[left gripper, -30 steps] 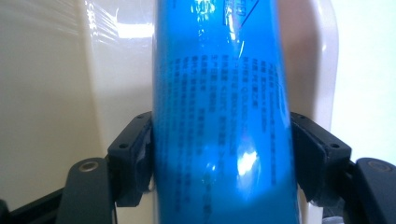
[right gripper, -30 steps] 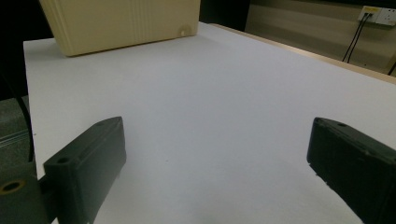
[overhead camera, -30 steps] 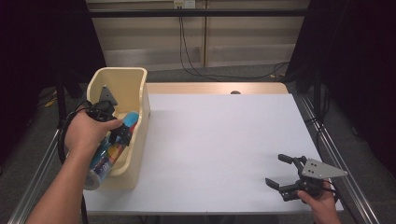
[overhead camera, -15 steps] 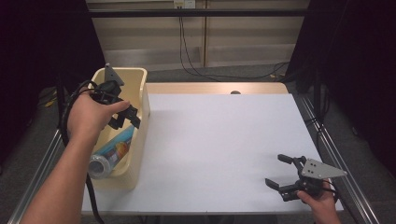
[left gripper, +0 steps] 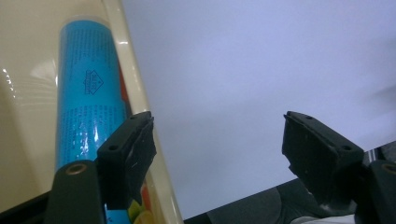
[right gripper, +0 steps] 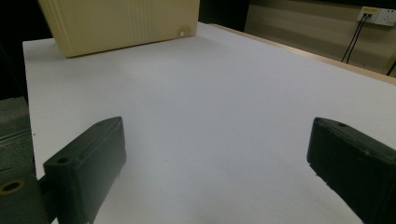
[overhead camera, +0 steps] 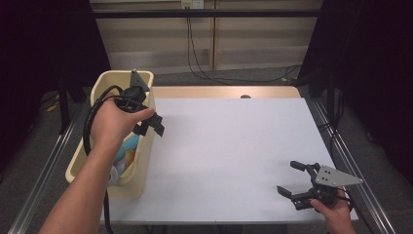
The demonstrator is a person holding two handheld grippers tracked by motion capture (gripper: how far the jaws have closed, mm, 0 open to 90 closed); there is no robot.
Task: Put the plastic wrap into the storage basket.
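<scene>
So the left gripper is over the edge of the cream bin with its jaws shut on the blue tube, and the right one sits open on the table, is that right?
Not quite. The left gripper is open and holds nothing: the left gripper view shows its jaws wide apart, with the blue tube lying in the cream bin. The rest stands: it is over the bin's edge, and the right gripper sits open on the table.
</scene>
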